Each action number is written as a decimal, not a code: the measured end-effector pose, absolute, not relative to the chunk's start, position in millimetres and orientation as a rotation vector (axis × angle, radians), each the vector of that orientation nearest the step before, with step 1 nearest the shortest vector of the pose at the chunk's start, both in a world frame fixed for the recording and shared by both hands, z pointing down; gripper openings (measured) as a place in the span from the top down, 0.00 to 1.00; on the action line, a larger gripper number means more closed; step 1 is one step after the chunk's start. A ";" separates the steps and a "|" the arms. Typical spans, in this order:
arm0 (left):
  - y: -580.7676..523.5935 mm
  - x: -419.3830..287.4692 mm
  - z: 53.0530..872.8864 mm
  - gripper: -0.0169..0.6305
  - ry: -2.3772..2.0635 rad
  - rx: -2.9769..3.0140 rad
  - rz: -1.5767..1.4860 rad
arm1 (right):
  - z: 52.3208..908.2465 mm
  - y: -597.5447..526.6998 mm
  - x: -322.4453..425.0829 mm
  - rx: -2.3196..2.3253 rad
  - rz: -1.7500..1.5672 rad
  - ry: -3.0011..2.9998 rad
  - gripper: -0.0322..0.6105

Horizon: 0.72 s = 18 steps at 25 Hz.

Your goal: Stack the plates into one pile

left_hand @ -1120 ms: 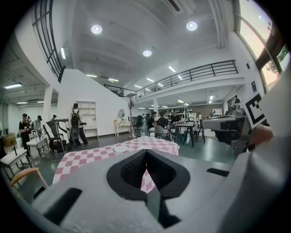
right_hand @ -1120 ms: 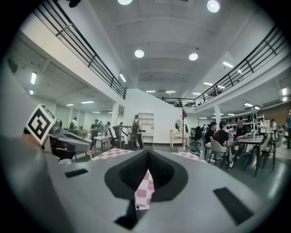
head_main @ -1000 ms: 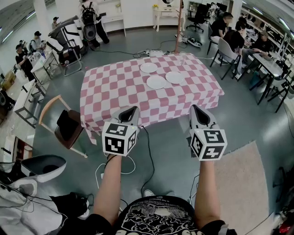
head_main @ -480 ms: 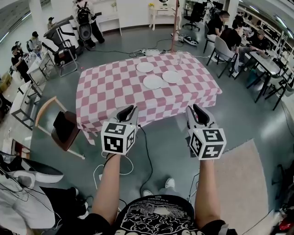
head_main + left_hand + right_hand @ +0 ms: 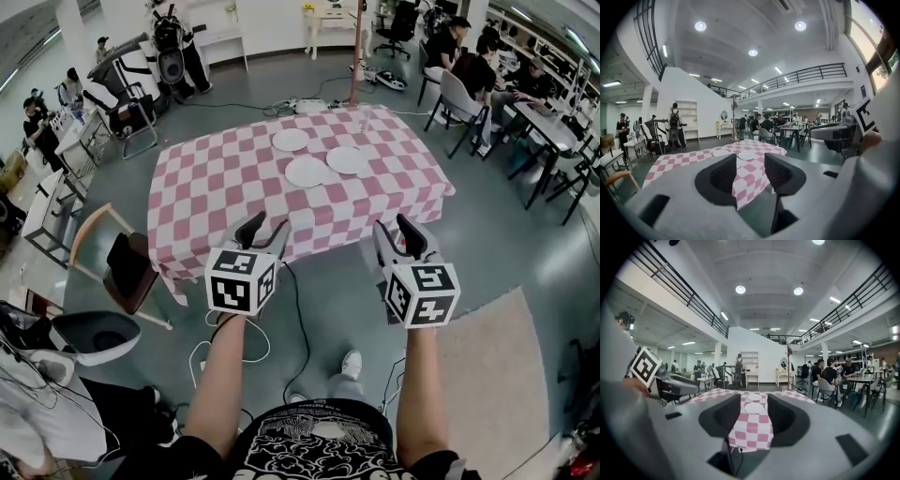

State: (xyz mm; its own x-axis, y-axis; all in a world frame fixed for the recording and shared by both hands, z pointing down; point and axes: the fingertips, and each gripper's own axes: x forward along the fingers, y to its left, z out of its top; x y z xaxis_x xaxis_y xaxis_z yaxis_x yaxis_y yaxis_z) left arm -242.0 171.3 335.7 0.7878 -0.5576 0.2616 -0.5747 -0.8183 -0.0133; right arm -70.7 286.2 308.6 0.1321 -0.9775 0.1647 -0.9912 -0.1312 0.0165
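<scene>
Opening empty, left tool [image 5: 265, 228] and right tool [image 5: 395, 230] face plates [image 5: 307, 171] well ahead.

Three plain white round plates [image 5: 307, 172] lie flat and face up on the pink-and-white checked table [image 5: 216, 187], well ahead of my left claw [image 5: 264, 228] and my right claw [image 5: 396, 232]. Each rests singly on the cloth, none on another. The nearest plate sits ahead of the gap between my two claws. The second plate [image 5: 348, 159] lies just beside it on the right, ahead and to the left of my right claw. The farthest plate [image 5: 291, 140] lies beyond the nearest, a little to its left and apart from both. All three look empty and clean.
</scene>
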 end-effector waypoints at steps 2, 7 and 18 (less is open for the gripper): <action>164.6 -228.5 337.9 0.65 -0.933 2.899 0.396 | 311.7 279.3 -55.8 2.262 0.181 -1.997 0.66; 144.3 -194.2 340.0 0.56 -0.980 2.880 0.382 | 318.3 256.6 -16.0 2.223 0.204 -2.030 0.59; 108.8 -125.6 337.3 0.48 -1.081 2.848 0.374 | 326.1 206.6 61.1 2.148 0.255 -2.122 0.44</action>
